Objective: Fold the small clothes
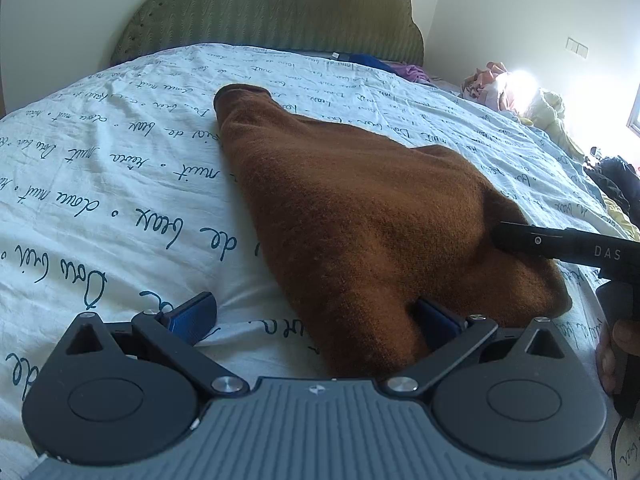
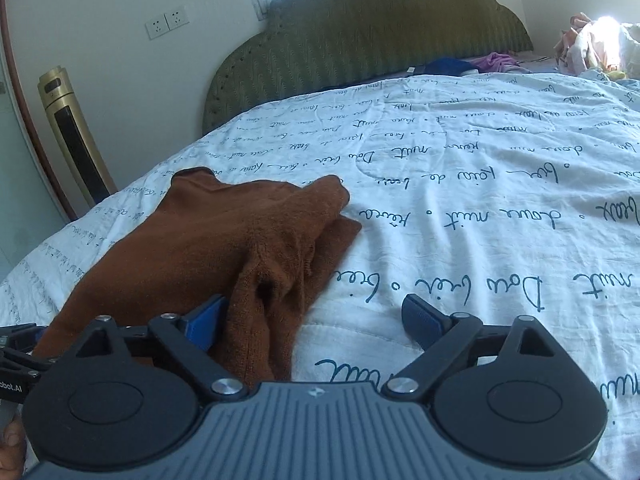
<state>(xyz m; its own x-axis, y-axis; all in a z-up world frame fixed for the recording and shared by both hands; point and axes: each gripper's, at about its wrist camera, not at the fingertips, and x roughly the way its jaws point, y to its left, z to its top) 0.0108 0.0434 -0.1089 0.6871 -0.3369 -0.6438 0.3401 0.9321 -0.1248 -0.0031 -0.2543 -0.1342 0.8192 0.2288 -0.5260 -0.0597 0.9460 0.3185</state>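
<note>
Item: brown garment (image 1: 360,216), one piece, a soft fuzzy knit, lying bunched on the bed (image 1: 120,184) over a white cover printed with script. A narrow tubular end, likely a sleeve or leg, points toward the headboard (image 1: 280,12); the wide end lies nearest both tools.

Handling, by judgement: light, limp, no stiffness; it will drape and drag instead of holding shape. The napped surface should grip well and not slip. Not fragile. Best taken at an edge or corner of the wide end, through a single layer if one can be separated; the right-wrist view shows overlapping folds (image 2: 288,248) there that could be caught together.

Left tongs (image 1: 316,316): spread apart, holding nothing; the right-hand finger rests against the near hem, the other over bare cover.

Right tongs (image 2: 316,320): spread apart, empty; the left-hand finger touches the cloth, the other stands over bare cover.

Surroundings: blue and pink clothes (image 2: 472,65) by the headboard, a pale heap of laundry (image 2: 592,44) at the far side, dark items (image 1: 616,180) at the bed's edge, a gold tower fan (image 2: 72,136) on the floor. All well apart; nothing obstructs the garment.
</note>
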